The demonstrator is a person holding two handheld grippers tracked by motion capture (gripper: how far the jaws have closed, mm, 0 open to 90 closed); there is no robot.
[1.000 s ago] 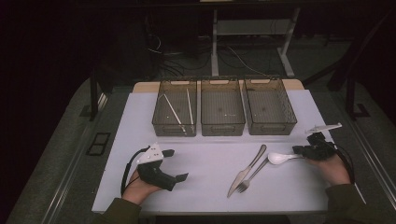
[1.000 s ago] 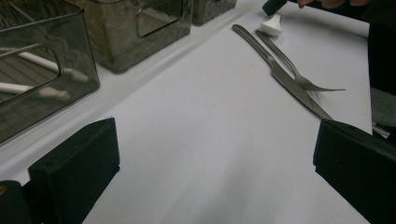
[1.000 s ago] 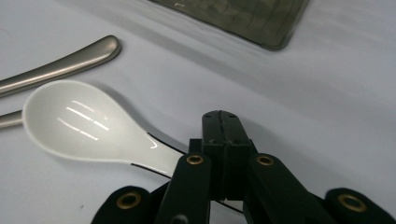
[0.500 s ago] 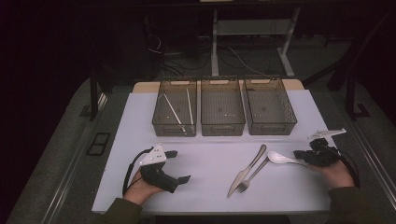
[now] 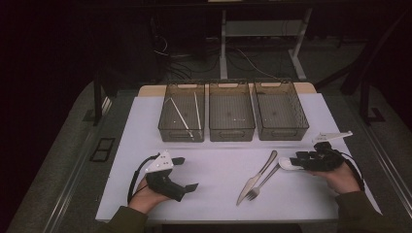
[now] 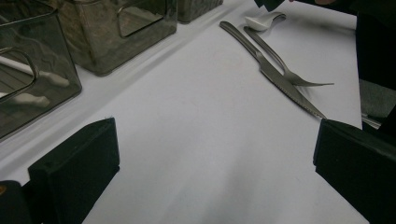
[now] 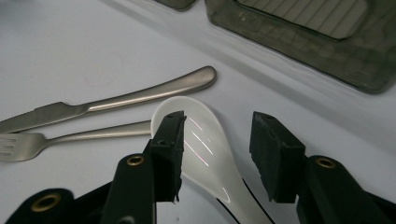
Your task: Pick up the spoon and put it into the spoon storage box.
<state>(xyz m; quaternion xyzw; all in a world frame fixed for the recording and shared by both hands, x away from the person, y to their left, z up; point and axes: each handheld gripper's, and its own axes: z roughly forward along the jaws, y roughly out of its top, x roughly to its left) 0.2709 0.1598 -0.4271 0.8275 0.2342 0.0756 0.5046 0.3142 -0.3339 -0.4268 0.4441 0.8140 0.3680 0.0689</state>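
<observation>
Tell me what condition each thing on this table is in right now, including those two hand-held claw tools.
Left gripper: open, nothing between its jaws.
Right gripper: jaws have just been opening; open, astride the spoon.
White spoon: lying flat on the table, bowl up.
Knife: lying flat beside the fork.
Fork: lying flat, tines toward the person.
Left bin: holds two pale sticks.
Middle bin: looks empty.
Right bin: looks empty.

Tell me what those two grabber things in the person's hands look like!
Each is a black hand-held tool with two thick, blocky black fingers. The left gripper has a pale grey three-cornered plate on top and a black cable looping behind it. The right gripper carries a pale plate too, and its arms show small brass-coloured rivets. The person wears dark olive sleeves.
</observation>
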